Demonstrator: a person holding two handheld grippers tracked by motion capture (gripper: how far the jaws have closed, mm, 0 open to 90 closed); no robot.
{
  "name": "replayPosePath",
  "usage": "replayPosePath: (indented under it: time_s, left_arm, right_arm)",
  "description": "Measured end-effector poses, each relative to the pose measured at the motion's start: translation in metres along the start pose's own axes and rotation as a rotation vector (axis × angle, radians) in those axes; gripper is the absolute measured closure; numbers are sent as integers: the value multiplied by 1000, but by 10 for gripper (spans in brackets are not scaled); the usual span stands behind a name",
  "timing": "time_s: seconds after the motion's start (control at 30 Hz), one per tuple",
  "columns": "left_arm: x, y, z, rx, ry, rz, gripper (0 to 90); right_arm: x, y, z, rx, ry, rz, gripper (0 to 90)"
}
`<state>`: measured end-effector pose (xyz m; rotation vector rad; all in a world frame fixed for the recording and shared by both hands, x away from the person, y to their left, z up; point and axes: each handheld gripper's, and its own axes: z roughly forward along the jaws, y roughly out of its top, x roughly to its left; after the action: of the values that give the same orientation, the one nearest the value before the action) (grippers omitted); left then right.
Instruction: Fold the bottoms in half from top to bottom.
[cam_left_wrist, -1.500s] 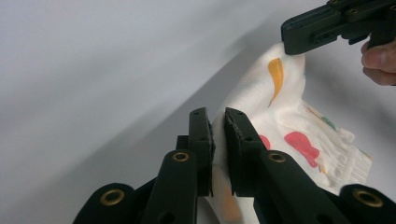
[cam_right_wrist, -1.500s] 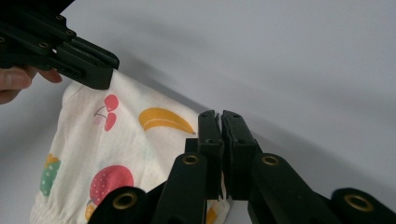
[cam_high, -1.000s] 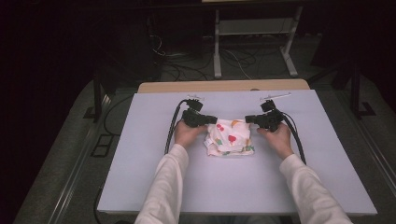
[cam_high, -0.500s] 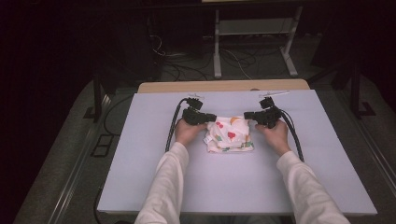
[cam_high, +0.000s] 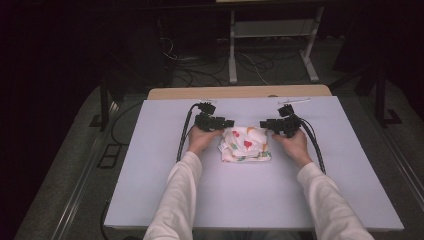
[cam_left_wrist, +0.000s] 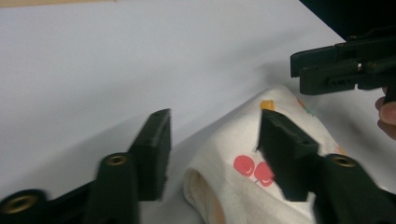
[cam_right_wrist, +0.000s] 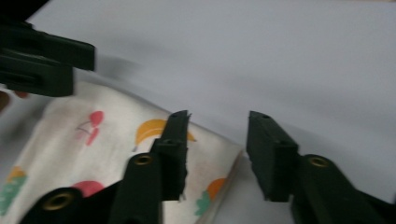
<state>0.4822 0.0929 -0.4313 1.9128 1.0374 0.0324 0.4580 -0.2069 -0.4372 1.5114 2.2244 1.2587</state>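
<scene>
Both claws have just been opened, cloth released | left claw and right claw spread | folded white fruit-print cloth lies mid-table (fold seemingly done; withdrawal left)

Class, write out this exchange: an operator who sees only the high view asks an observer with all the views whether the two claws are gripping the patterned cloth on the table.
Operator: From above, the left claw reaches the cloth. Is it gripping?
Observer: No. In the left gripper view its jaws stand apart, having just been opening. The cloth's folded edge lies between them, not pinched.
Operator: And the right claw?
Observer: Its jaws have also just been opening. The right gripper view shows a corner of the cloth between them, and one jaw stands clear of it.
</scene>
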Motion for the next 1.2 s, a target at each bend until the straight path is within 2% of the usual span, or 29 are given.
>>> replayPosePath:
  time_s: [0.13, 0.2, 0.27, 0.37, 0.47, 0.6, 0.7, 0.9, 1.2]
  left_arm:
    - [-1, 2, -8, -4, 26, -6, 262]
    - [-3, 3, -13, -9, 18, 3, 238]
    - [-6, 4, -15, 7, 12, 9, 157]
    - [-11, 4, -20, 30, 13, 35, 93]
    - [-14, 3, -24, 44, 31, 43, 27]
    - [-15, -2, -31, 70, 35, 32, 0]
    - [-17, -3, -34, 91, 46, 60, 0]
    - [-22, -8, -41, 72, 48, 64, 0]
    - [-25, -19, -51, 59, 62, 79, 0]
  right_arm:
    - [-1, 0, -4, -11, 0, 3, 342]
    - [-2, 0, -7, -15, 2, 11, 251]
    - [-3, 1, -10, -14, -2, 33, 186]
    - [-3, 1, -15, -10, -13, 41, 141]
    - [-4, 0, -20, -9, -1, 43, 134]
    - [-5, -2, -27, 3, 28, 44, 72]
    - [-5, -6, -31, 15, 44, 30, 5]
    - [-7, -15, -43, -9, 92, 24, 0]
    - [-6, -22, -60, -24, 108, -5, 0]
